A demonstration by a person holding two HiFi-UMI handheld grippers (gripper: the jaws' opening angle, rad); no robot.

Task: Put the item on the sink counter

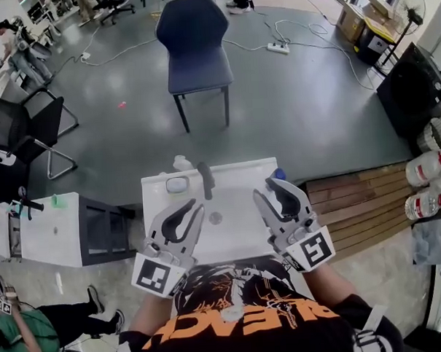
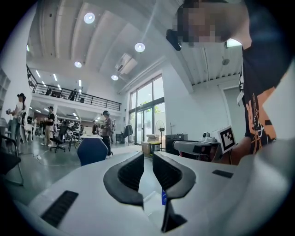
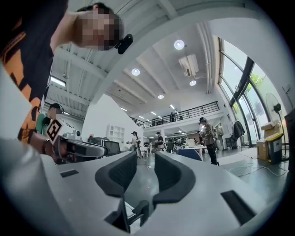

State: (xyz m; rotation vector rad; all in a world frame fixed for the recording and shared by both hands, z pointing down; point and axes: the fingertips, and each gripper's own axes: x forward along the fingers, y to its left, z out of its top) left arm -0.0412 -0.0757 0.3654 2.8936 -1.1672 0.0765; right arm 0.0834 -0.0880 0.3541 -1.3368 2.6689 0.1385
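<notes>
Left gripper (image 1: 192, 206) hangs over the front left part of the white sink counter (image 1: 242, 167), its cube of square markers close to the person's chest. In the left gripper view its jaws (image 2: 148, 159) stand only a narrow slit apart, with nothing between them and nothing touching the pads. On the counter's back left corner stands a small white bottle (image 1: 182, 163), and just in front of it lies a low rounded white container (image 1: 177, 185). At the middle of the back edge rises the dark faucet (image 1: 205, 179), its spout reaching over the basin, where the round drain (image 1: 216, 218) shows between the two grippers. At the back right corner sits a small blue object (image 1: 279, 174), resting on the counter just beyond the tips of the right gripper (image 1: 268, 188); whether the tips touch it cannot be told from the head view. In the right gripper view these jaws (image 3: 145, 159) stand about half open, somewhat wider than the left pair, and the gap is bare, so neither gripper carries anything. Left of the counter stands a white cabinet (image 1: 51, 230), beyond it a dark blue chair (image 1: 194, 45) on the grey floor, and to the right a wooden pallet (image 1: 353, 202).
</notes>
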